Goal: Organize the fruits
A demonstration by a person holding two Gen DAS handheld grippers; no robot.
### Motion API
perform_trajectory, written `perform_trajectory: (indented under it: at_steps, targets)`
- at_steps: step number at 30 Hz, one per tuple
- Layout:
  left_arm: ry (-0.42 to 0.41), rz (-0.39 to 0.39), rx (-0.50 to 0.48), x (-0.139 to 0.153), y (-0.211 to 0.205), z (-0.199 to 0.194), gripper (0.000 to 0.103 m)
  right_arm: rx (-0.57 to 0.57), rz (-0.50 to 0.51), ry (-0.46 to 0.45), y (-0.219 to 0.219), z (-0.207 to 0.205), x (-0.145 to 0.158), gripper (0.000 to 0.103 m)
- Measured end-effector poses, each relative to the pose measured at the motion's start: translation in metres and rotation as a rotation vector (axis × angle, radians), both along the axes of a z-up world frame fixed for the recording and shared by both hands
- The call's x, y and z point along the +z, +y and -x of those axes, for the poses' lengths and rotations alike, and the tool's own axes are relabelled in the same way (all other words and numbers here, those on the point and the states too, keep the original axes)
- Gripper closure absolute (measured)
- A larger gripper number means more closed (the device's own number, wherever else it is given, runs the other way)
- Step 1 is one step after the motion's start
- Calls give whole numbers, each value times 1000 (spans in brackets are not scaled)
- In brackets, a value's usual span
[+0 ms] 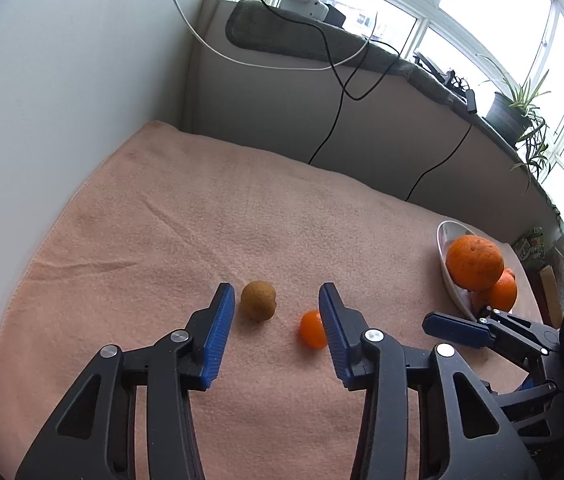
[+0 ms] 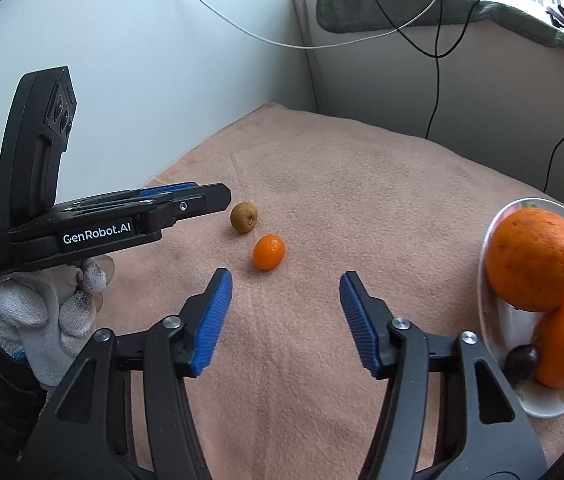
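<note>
A small brown fruit [image 1: 258, 300] lies on the peach cloth between the tips of my left gripper [image 1: 278, 296], close to its left finger, with a gap on both sides. A small orange fruit [image 1: 313, 329] sits against the outer side of the right finger, partly hidden. In the right wrist view the brown fruit [image 2: 244, 217] and small orange fruit [image 2: 269, 252] lie just beyond my right gripper [image 2: 285, 280], which stands open and holds nothing. A gloved hand carries the left gripper [image 2: 222, 196] at the left there.
A flowered plate [image 2: 485, 320] at the right edge holds two big oranges [image 2: 533, 258] and a dark small fruit [image 2: 521, 360]. The peach cloth [image 1: 202, 220] covers the surface. A white wall stands left; black cables [image 1: 333, 128] hang from the window ledge behind.
</note>
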State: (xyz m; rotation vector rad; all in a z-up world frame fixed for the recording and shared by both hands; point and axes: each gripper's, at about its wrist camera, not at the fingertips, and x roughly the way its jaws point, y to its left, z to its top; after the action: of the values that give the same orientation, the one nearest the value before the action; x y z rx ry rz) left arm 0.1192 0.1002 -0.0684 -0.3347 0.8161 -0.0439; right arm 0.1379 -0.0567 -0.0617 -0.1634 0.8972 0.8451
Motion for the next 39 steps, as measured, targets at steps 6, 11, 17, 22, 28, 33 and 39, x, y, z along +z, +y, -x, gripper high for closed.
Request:
perform_trajectory:
  at_steps: [6, 11, 17, 22, 28, 33, 39]
  targets:
    - [34, -2, -23, -13, 1, -8, 68, 31, 32, 21, 24, -7, -15, 58]
    - [55, 13, -29, -21, 5, -16, 69, 31, 42, 34, 37, -15, -25, 59]
    - [67, -1, -39, -25, 4, -23, 73, 38, 61, 35, 50, -21, -34, 61]
    - [74, 2, -51, -27, 2, -27, 74, 32, 73, 42, 57, -24, -40, 61]
    - [82, 15, -56, -29, 1, -29, 80, 24, 76, 59, 61, -26, -44, 74]
    - [73, 9, -53, -26, 1, -25, 81, 19, 74, 60, 63, -27, -45, 77]
    - [45, 7, -62, -16, -3, -19, 81, 5, 52, 50, 56, -25, -38, 78]
